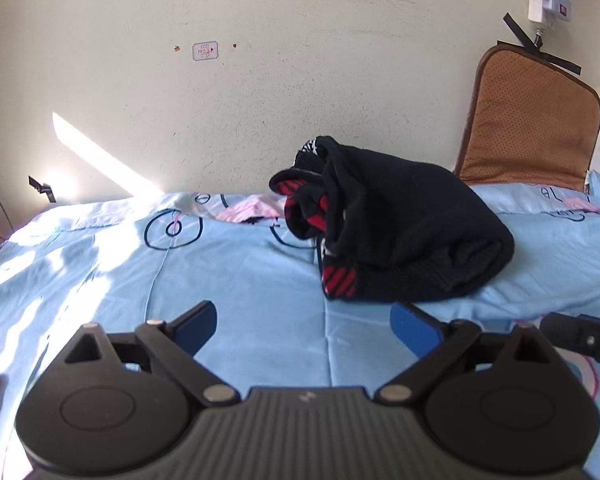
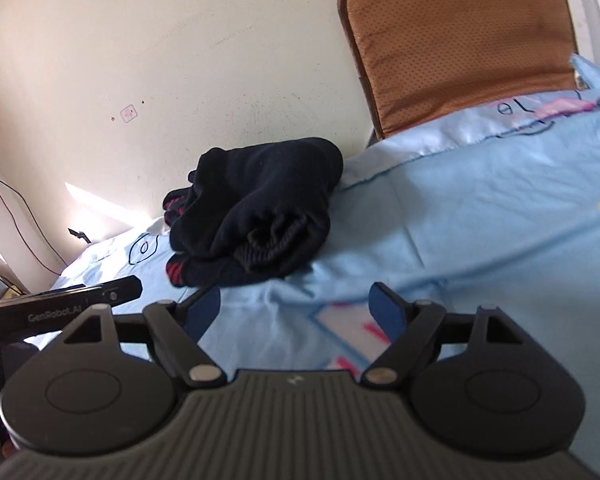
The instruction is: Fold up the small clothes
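Blue pads are seen on both grippers, and both sets of jaws are spread wide with nothing between them. From the left wrist view, the left gripper is held low over a light blue bedsheet, its pads apart from the cloth and from each other; only bare sheet is framed between them. A dark garment, black with red striped patches, is bunched in a loose heap on the sheet just beyond the right-hand pad, not touched by it. The tip of the right gripper is caught at the right edge of that view, beside the left one. From the right wrist view, the right gripper is likewise held wide and empty above the sheet, over a printed pink and white patch. The garment lies ahead and slightly to the left of it, close to the left-hand pad but apart from it; a ribbed knit edge is seen folded under the top layer. The left gripper is seen side-on at the left edge. A brown cushion is propped against a cream wall behind the bed.
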A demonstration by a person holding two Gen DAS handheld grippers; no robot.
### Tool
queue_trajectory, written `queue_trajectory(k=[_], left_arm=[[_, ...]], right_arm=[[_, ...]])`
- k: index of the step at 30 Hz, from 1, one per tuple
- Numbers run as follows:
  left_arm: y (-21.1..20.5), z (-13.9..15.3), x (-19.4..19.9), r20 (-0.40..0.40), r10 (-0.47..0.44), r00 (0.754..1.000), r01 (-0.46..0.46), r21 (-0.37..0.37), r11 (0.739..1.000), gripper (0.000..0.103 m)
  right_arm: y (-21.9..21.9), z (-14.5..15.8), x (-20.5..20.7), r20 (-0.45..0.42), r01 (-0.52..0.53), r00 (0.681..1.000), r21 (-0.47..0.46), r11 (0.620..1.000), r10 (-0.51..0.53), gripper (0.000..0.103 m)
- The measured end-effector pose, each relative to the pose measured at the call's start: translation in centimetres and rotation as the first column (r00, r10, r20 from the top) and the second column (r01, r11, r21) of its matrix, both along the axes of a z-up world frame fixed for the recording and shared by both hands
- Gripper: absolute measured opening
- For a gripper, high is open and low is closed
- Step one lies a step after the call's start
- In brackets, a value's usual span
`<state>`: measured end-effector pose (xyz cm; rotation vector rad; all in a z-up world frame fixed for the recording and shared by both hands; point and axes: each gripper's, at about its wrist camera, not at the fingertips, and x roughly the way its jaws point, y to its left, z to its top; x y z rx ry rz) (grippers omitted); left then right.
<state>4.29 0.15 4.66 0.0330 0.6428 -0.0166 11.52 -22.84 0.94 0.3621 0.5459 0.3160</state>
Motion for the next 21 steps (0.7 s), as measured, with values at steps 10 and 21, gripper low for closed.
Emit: queue_trajectory(k=[10, 21], left_arm=[[0.0, -2.4, -6.7, -0.066, 0.049, 0.997, -0.050, -0.016, 0.999, 0.097], [-0.3, -3.4, -9.8, -0.032, 0.074, 0.997, -0.072, 0.050, 0.996, 0.098]], right_arm=[[0.1, -0.6, -7.9, 0.019, 0.003, 1.000, -0.063, 0.998, -0.002, 0.085], [-0.1, -1.2, -9.9, 0.031, 0.038, 0.999, -0.090, 0.995, -0.036, 0.085]])
